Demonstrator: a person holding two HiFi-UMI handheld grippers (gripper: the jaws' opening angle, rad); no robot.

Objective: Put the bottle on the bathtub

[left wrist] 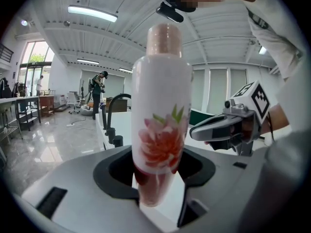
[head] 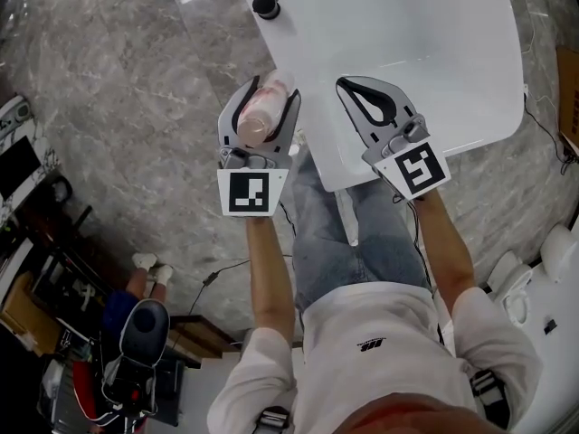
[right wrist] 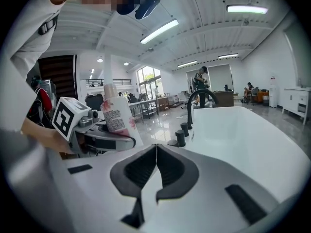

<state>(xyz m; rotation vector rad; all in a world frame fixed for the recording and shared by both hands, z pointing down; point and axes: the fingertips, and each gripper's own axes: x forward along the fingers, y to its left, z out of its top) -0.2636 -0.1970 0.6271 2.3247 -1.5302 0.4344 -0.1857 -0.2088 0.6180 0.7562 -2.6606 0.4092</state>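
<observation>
Left gripper is clamped on the lower end of the flower-print bottle. The bottle stands roughly upright, pink cap up, leaning a bit back toward the person, just beside the white bathtub rim. Can't tell what's in it. Right gripper is over the rim, jaws closed.

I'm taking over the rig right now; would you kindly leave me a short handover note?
Left gripper: shut on the bottle, held roughly upright just beside the bathtub edge.
Right gripper: jaws together, empty, over the tub's rim.
Done: the bottle is in hand and brought to the tub.
Left: set it down on the bathtub and let go.
</observation>
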